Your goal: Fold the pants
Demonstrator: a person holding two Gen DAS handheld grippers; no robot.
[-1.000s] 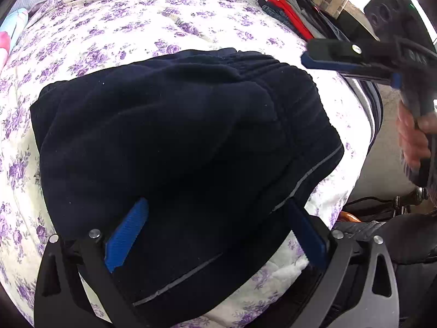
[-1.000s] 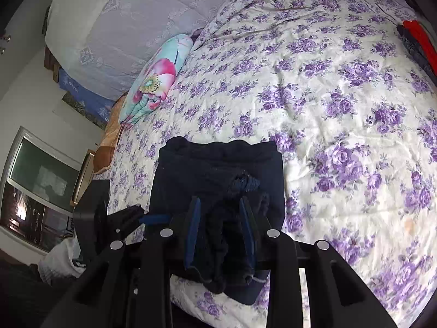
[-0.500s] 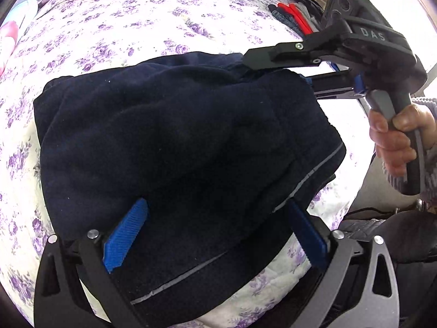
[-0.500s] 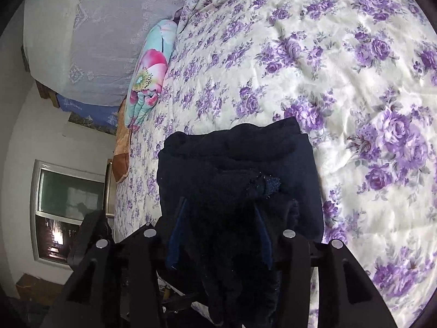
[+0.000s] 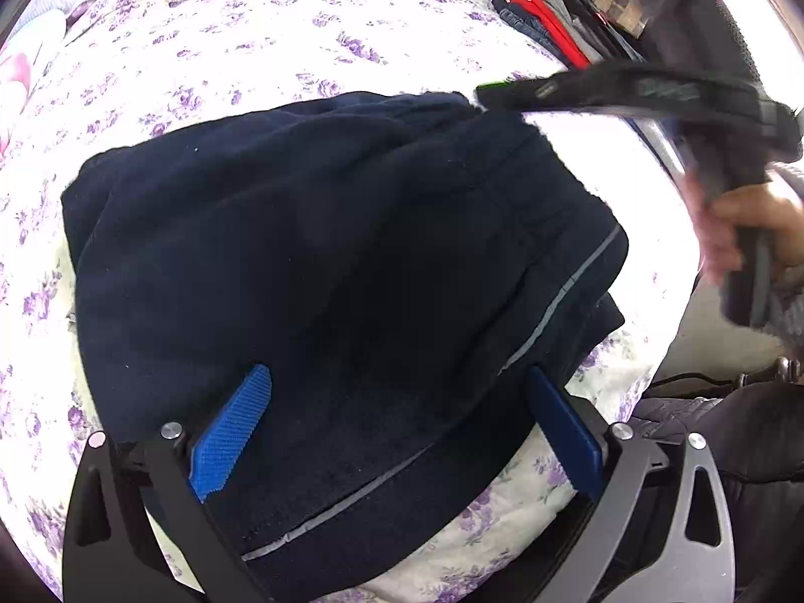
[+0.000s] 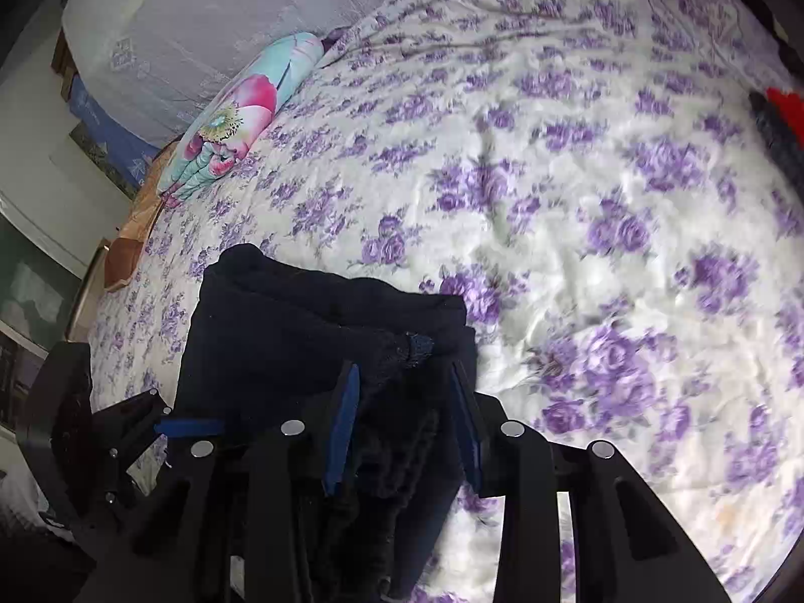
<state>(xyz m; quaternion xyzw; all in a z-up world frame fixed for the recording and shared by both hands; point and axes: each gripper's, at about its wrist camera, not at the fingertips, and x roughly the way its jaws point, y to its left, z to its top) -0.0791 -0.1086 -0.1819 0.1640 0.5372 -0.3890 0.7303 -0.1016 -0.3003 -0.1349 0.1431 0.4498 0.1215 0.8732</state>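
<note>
Dark navy pants [image 5: 326, 261] with a grey side stripe lie folded on the floral bedspread [image 5: 211, 50]. My left gripper [image 5: 397, 427] hangs open and wide over their near edge, blue pads [image 5: 231, 432] on either side of the cloth without pressing. In the right wrist view, my right gripper [image 6: 404, 422] has a bunched piece of the pants' waistband [image 6: 402, 402] filling the gap between its pads, and the jaws are closing on it. From the left wrist view, the right gripper [image 5: 502, 93] is blurred at the pants' far right corner, with a person's hand [image 5: 743, 231] on its handle.
A stack of clothes with a red piece [image 5: 547, 25] lies at the bed's far right. A flowered pillow [image 6: 236, 115] and a grey cover [image 6: 201, 25] are at the head end. The bed edge and a dark-clad leg [image 5: 728, 427] are at the near right.
The right gripper came in from the right onto the pants' far corner, rolled, and now shows motion blur. Its jaws widened, then narrowed around the waistband. The left gripper stayed put.
</note>
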